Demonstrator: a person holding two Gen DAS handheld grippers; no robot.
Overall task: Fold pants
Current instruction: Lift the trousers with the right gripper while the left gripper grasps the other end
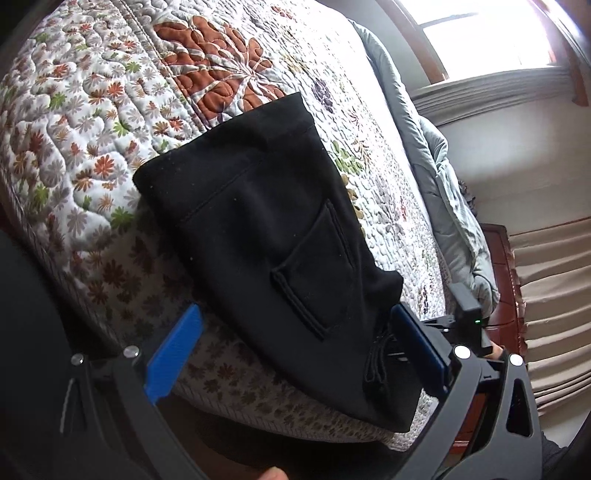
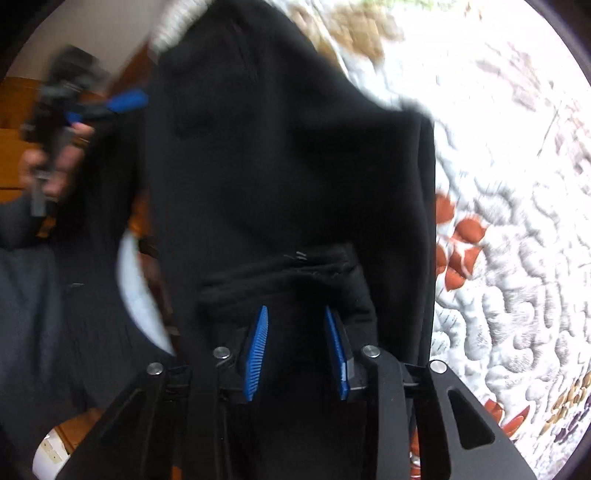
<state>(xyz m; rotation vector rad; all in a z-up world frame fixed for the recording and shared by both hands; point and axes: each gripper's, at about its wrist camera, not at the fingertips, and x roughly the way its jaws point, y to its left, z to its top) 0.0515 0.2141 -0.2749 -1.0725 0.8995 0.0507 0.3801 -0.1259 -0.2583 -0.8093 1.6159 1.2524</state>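
Observation:
The black pants (image 1: pixel 280 236) lie folded on the floral quilt (image 1: pixel 92 122), back pocket up, reaching to the bed's near edge. My left gripper (image 1: pixel 295 339) is open wide, its blue pads on either side of the pants' near end, not touching them. In the blurred right wrist view the pants (image 2: pixel 288 166) fill the middle. My right gripper (image 2: pixel 297 321) has its blue pads partly apart around a bunched fold of black cloth. The left gripper (image 2: pixel 122 103) shows at upper left in that view, held by a hand.
A grey duvet (image 1: pixel 436 166) lies along the far side of the bed. A bright window (image 1: pixel 491 33) and beige curtain (image 1: pixel 554 288) are at the right. A wooden bed frame (image 1: pixel 502 280) shows beyond the quilt.

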